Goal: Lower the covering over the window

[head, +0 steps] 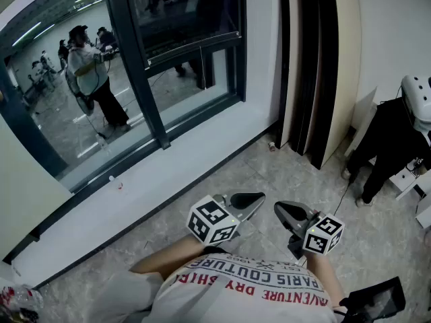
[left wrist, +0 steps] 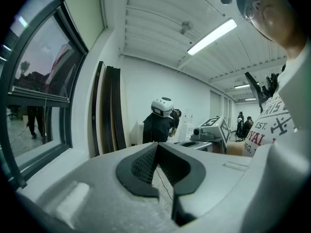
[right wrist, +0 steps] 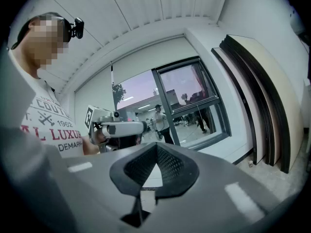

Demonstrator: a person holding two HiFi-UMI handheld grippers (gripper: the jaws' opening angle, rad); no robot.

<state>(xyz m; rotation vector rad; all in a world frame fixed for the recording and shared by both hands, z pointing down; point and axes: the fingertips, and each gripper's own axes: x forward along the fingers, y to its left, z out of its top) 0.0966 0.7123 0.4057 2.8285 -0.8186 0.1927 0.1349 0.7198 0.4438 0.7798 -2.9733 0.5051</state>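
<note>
A large window (head: pixel 168 66) with dark frames and a white sill (head: pixel 202 147) fills the upper left of the head view. In the right gripper view its panes (right wrist: pixel 189 101) are bare, with a thin cord (right wrist: pixel 112 84) hanging down at the left beside a pale area. I cannot make out the covering itself. My left gripper (head: pixel 259 196) and right gripper (head: pixel 277 208) are held side by side over the floor, away from the window. Both are shut with nothing between their jaws. Each shows its closed tips in its own view, left (left wrist: pixel 156 145) and right (right wrist: pixel 156 144).
Tall boards (head: pixel 316 66) lean in the corner right of the window. A person in black with a white headset (head: pixel 394 140) bends over by white furniture (head: pixel 417 180). A cable (head: pixel 345 192) and a small object (head: pixel 272 145) lie on the floor.
</note>
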